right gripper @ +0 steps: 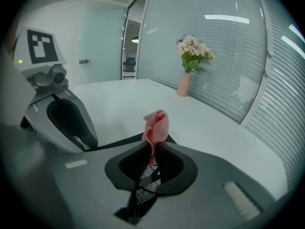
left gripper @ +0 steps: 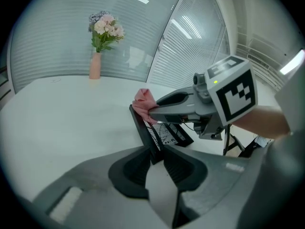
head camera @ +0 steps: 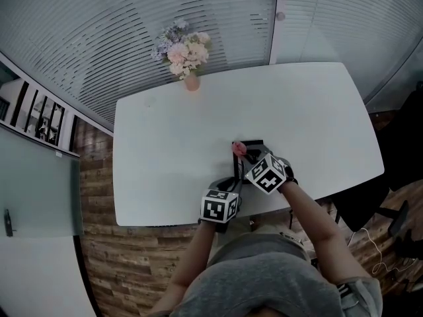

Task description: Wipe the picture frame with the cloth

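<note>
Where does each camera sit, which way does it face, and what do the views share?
Head view: on the head, steeply down at the white table; both arms, left gripper and right gripper show.
Left gripper view: along its jaws, shut on the picture frame; right gripper and arm show.
Right gripper view: along its jaws, shut on the pink cloth; left gripper shows.
All three share the flower vase.

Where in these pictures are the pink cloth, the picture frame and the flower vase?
pink cloth (right gripper: 156, 125): right gripper view, on its bunched upper fold.
picture frame (left gripper: 142, 131): left gripper view, on its black side edge.
flower vase (head camera: 192, 82): head view, on its pink body.
</note>
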`<state>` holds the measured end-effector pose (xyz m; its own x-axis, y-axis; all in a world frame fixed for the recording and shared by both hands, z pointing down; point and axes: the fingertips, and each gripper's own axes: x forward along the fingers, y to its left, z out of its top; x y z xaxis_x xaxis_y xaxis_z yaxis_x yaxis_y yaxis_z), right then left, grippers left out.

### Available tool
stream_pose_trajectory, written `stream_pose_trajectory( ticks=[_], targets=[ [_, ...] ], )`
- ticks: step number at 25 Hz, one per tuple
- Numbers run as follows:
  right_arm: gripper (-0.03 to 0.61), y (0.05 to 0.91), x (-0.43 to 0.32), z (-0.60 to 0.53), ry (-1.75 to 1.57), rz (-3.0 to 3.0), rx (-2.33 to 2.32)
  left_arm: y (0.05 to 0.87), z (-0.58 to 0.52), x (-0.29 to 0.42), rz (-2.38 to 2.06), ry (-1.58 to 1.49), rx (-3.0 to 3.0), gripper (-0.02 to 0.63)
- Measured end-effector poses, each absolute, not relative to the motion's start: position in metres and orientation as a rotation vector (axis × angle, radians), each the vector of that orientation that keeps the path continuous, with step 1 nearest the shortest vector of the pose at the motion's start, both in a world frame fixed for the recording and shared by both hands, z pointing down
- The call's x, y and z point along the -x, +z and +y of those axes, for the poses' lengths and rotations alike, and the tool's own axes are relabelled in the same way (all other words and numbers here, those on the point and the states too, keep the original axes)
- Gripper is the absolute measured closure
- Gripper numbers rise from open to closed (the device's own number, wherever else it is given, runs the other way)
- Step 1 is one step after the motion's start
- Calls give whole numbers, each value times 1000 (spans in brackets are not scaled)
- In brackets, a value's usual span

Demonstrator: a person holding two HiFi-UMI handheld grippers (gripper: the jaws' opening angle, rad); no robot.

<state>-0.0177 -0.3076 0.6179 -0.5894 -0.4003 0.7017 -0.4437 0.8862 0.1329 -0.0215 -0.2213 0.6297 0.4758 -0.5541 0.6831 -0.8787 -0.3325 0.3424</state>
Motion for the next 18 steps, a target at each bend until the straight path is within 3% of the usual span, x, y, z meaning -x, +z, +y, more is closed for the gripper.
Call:
stream_pose_trajectory(
  ticks=[18],
  targets=[
    [539,619,13,-262,83,-2283,-468,629,-220,21,-1213,605,-2030,520]
  ],
)
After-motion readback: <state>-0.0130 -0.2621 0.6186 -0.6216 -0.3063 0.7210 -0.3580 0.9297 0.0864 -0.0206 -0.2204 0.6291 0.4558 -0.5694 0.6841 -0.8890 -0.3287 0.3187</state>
